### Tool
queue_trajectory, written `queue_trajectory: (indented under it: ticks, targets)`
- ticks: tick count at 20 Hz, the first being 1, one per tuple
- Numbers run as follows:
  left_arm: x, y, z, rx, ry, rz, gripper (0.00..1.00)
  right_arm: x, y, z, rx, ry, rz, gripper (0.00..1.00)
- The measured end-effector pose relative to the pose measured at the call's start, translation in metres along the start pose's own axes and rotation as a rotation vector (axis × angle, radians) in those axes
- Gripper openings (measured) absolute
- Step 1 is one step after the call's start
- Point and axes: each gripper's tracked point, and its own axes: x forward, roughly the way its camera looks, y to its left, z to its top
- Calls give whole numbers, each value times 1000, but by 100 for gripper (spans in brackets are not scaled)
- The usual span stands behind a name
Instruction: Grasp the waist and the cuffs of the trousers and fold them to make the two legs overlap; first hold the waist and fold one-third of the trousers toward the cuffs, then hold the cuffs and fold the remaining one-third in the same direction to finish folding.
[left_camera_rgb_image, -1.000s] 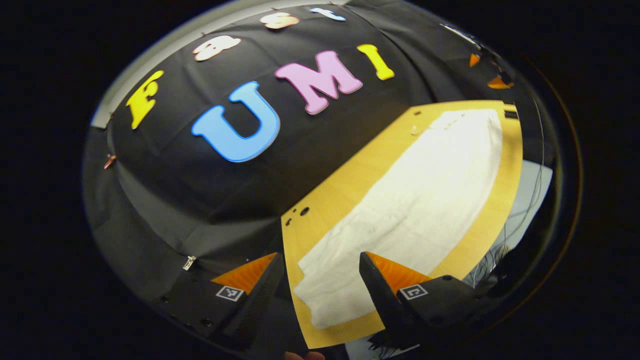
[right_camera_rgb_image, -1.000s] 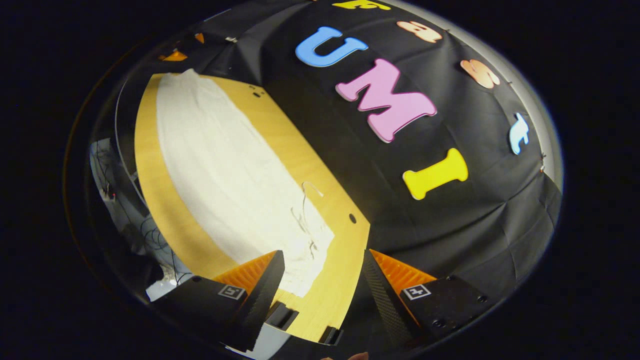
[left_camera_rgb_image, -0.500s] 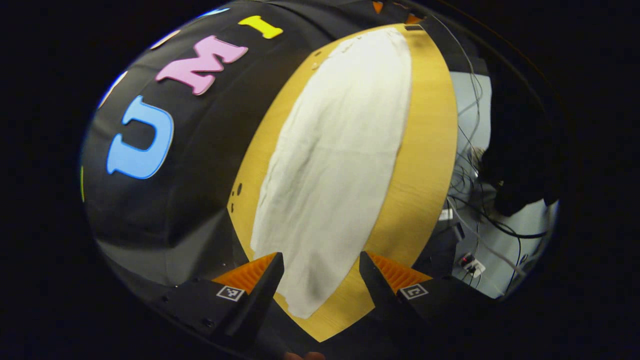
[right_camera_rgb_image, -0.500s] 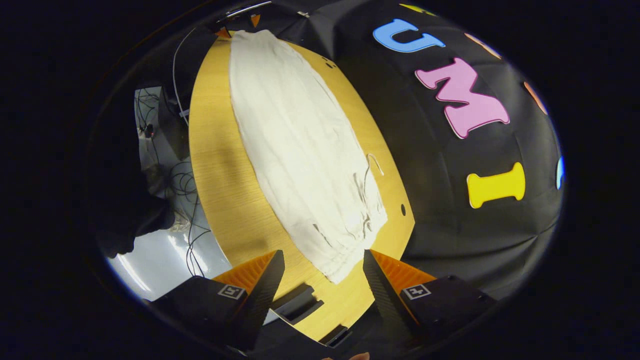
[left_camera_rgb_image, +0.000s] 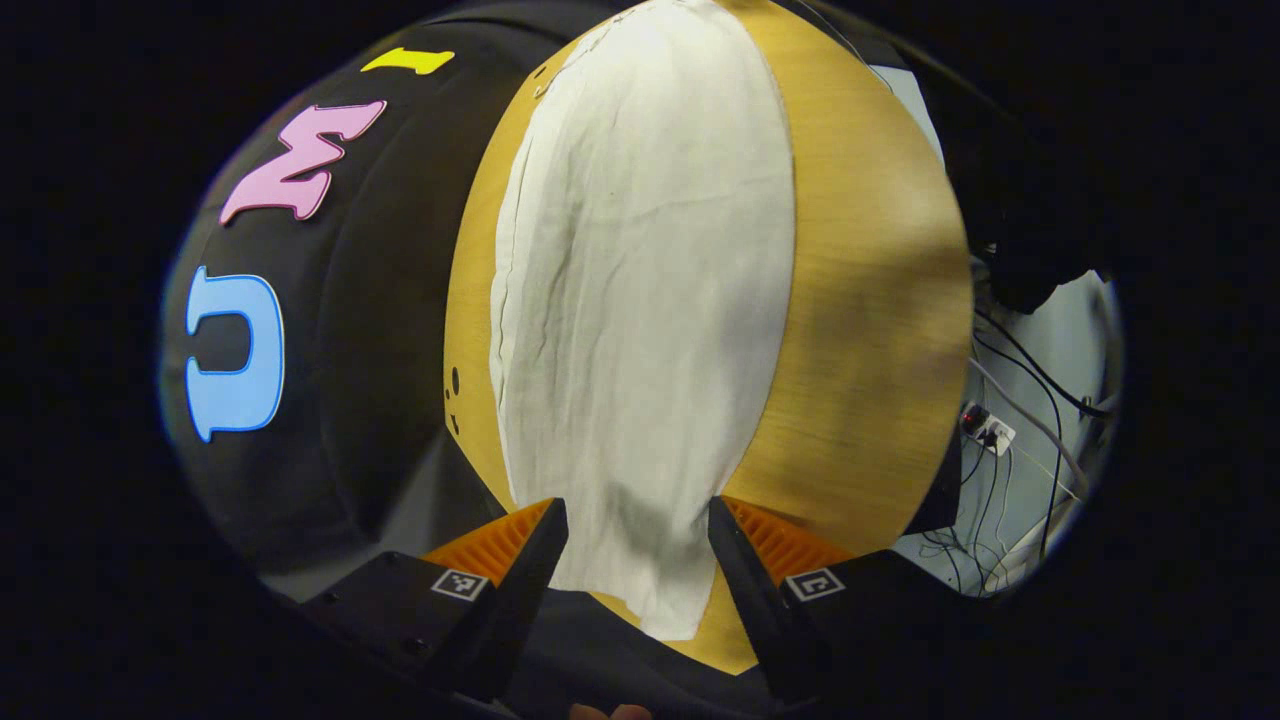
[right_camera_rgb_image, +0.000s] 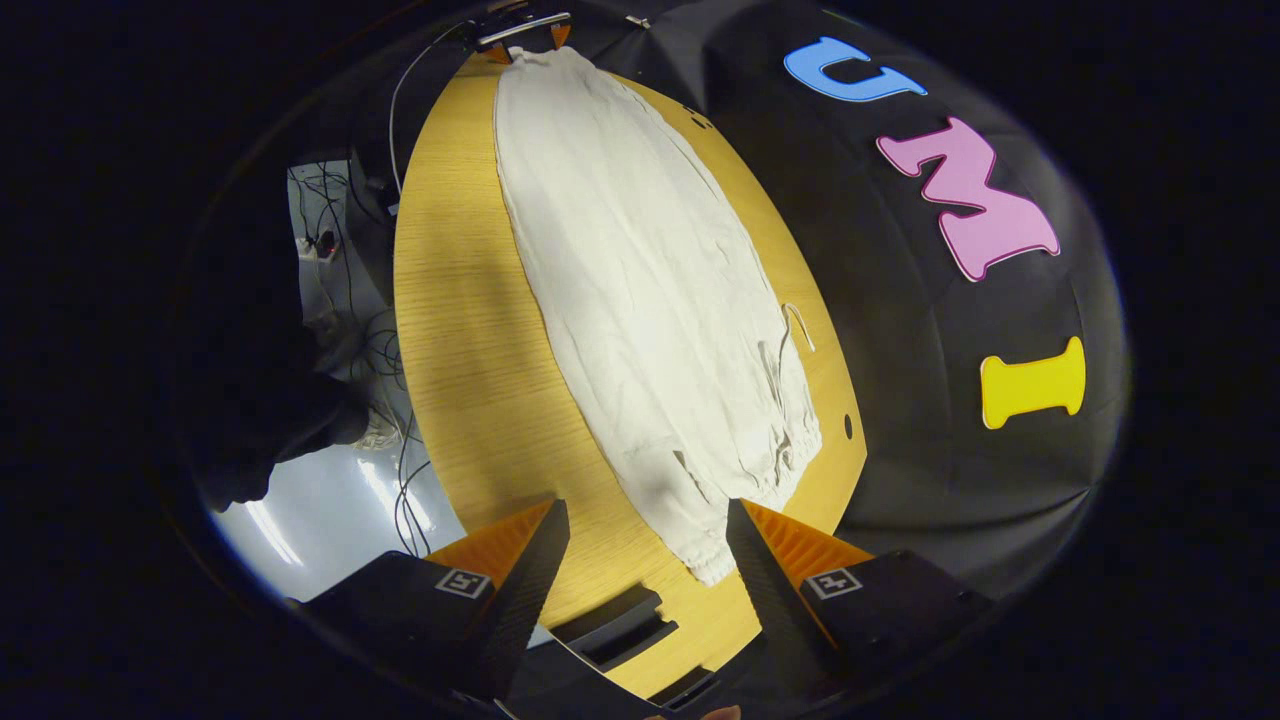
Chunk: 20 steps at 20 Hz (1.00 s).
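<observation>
1. White trousers (left_camera_rgb_image: 640, 300) lying full length, flat on the wooden bench (left_camera_rgb_image: 860, 300).
2. Left hand-held gripper (left_camera_rgb_image: 636, 545) gaping wide at the cuff end, gripping nothing.
3. Right hand-held gripper (right_camera_rgb_image: 647, 545) equally wide over the waist (right_camera_rgb_image: 745, 480).
4. No thirds folded yet.
</observation>
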Motion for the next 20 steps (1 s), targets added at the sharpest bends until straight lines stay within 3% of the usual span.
queue_trajectory:
  ticks: [2, 4, 5, 7, 12, 15, 16, 19, 20]
  targets:
    - [14, 2, 3, -23, 28, -43, 90, 4, -1, -3, -10, 1, 7, 98]
    - [22, -1, 3, -39, 69, -97, 69, 11, -5, -9, -17, 2, 9, 98]
    - [26, -5, 4, -41, 94, -122, 46, 13, -9, -10, -20, -1, 3, 98]
    - [27, -9, 6, -38, 111, -139, 10, 17, -15, -11, -21, -6, -3, 98]
    - [26, -7, 8, -70, 133, -155, 2, 29, -26, -11, -66, -32, 6, 98]
    - [26, -8, 8, -63, 146, -158, 6, 43, -39, -6, -135, -42, -26, 96]
    - [25, -7, 8, -64, 151, -157, 5, 49, -43, -3, -158, -41, -37, 100]
    - [26, -8, 9, -77, 164, -153, 6, 72, -42, -3, -191, -12, -2, 83]
    - [26, -8, 9, -80, 170, -150, 5, 79, -41, -5, -203, 7, 17, 60]
